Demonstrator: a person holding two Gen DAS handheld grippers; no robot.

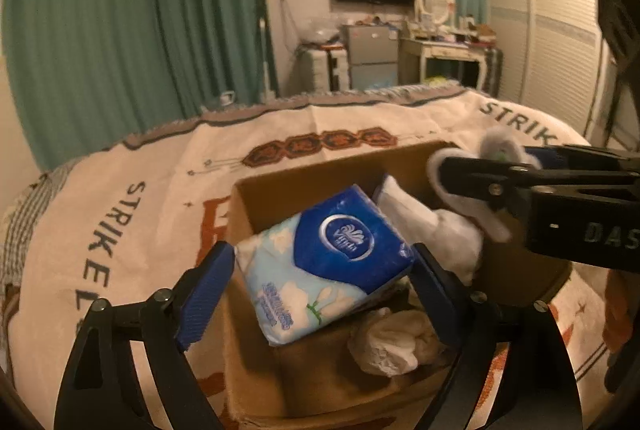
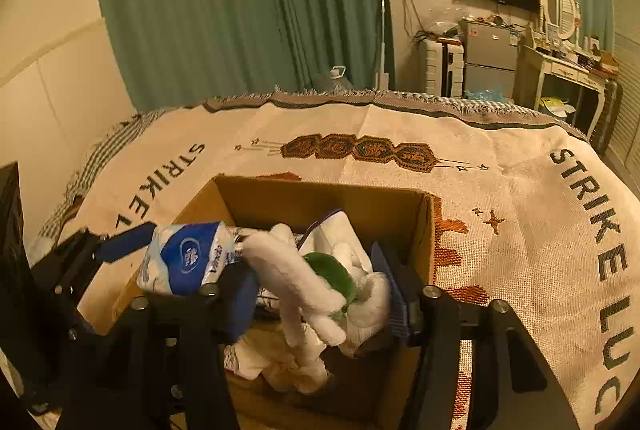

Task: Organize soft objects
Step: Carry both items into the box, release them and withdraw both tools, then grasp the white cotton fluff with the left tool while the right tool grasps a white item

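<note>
2 close wrist views share box (image 1: 280, 190).

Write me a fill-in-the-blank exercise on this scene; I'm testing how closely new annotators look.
The tissue pack between the left claw's fingers is white and ____. The white plush toy between the right claw's fingers has a ____ patch. The box beneath them is made of ____. The blanket bears the word ____.
Missing: blue; green; cardboard; STRIKE.
</note>
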